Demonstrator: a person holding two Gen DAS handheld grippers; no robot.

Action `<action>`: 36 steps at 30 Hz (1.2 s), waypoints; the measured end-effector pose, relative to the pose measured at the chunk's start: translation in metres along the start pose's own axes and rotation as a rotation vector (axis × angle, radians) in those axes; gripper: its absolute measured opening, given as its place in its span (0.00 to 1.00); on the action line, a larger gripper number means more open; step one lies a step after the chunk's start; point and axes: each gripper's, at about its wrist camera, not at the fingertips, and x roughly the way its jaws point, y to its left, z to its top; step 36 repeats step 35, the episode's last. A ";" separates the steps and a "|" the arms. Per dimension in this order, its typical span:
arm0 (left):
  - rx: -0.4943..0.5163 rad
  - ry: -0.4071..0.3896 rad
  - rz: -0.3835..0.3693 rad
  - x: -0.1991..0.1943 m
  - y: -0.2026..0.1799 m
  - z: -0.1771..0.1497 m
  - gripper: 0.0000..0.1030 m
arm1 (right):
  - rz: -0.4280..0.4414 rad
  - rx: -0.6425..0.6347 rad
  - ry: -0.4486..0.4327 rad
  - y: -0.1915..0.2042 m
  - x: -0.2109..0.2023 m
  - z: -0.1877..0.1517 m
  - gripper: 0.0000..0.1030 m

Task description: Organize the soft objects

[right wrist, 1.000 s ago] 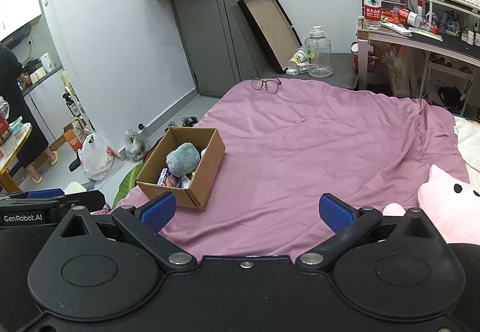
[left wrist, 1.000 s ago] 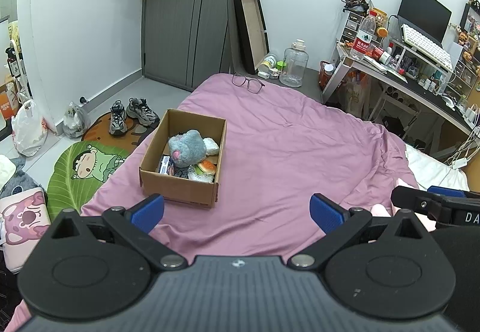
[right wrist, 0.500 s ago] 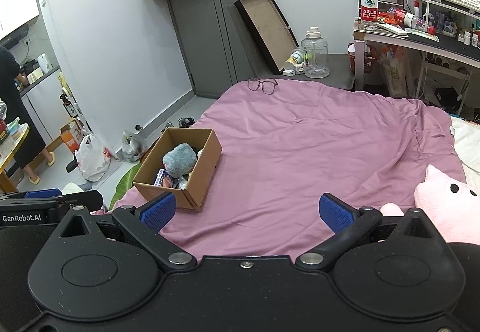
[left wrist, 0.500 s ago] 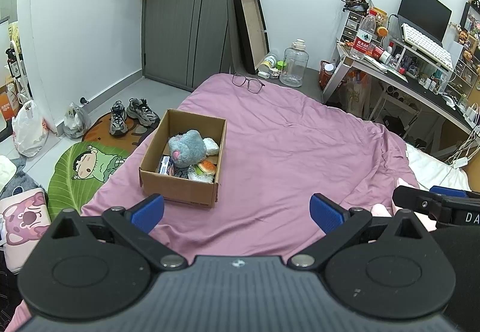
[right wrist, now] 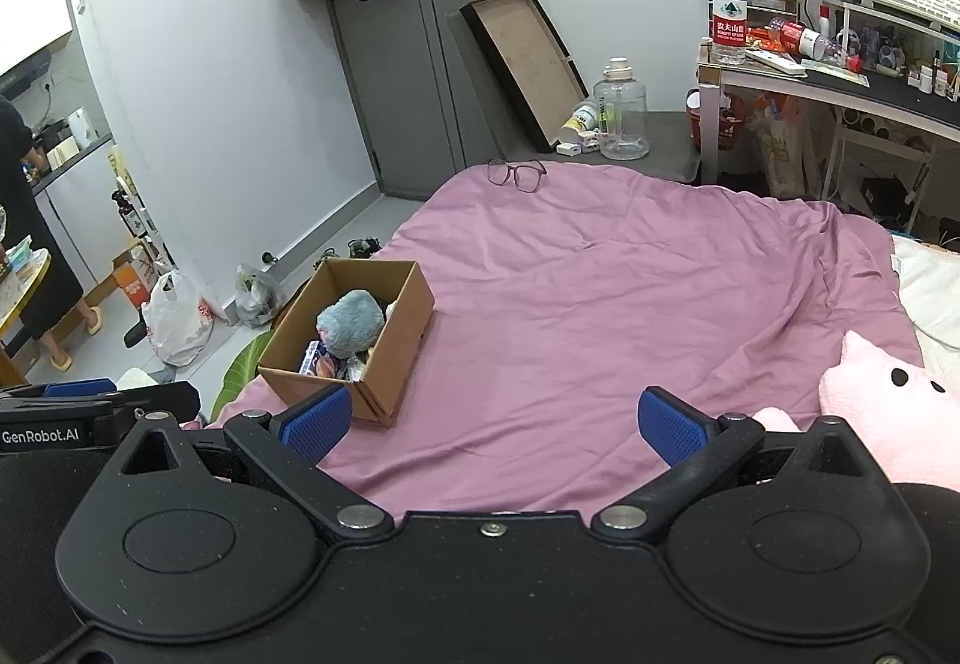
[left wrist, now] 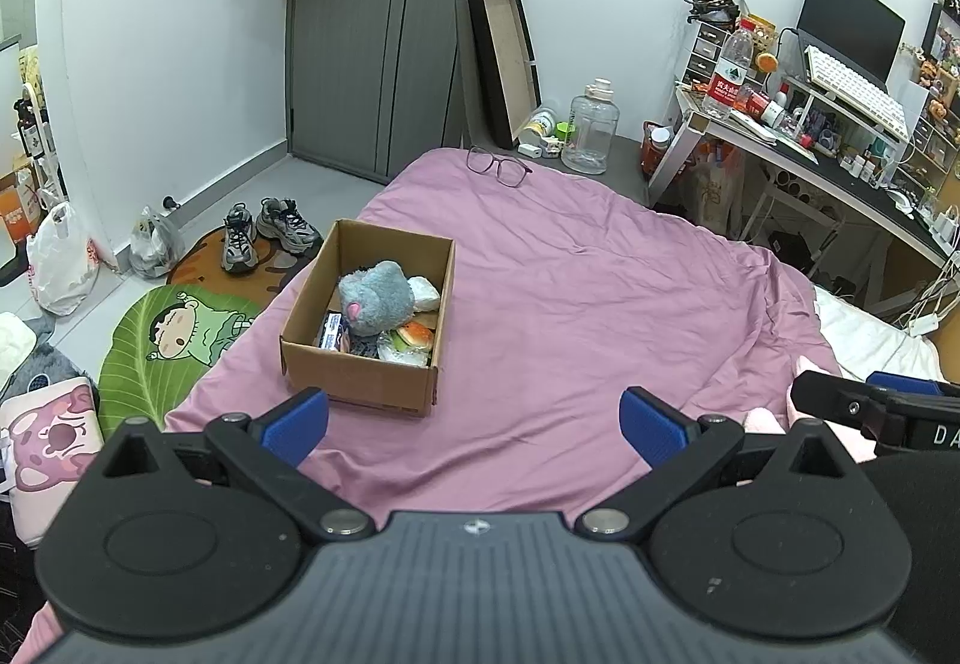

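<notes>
On the purple bedspread point(left wrist: 570, 304), both the left gripper point(left wrist: 474, 424) and right gripper point(right wrist: 492, 421) gape empty; the pink plush point(right wrist: 882, 412), near right and seemingly half-hidden, risks a glancing pinch, missing the cardboard box point(left wrist: 366, 364).

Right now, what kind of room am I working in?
Most likely a small bedroom that doubles as a study: a bed under a pink sheet, a cluttered desk with a keyboard, and shoes by the door.

pink plush point(right wrist: 888, 412): cut off by right edge | items under grey plush point(left wrist: 378, 295) in cardboard box point(left wrist: 360, 376): unidentifiable
</notes>
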 end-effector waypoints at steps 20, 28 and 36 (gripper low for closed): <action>0.010 -0.001 0.014 0.001 0.001 -0.002 0.99 | 0.006 0.008 -0.001 -0.003 0.000 0.000 1.00; 0.012 -0.003 0.021 0.000 0.001 -0.001 0.99 | 0.007 0.013 -0.001 -0.003 0.000 -0.001 1.00; 0.014 -0.005 0.020 -0.005 0.001 0.001 0.99 | 0.015 0.026 -0.005 -0.005 0.001 -0.003 1.00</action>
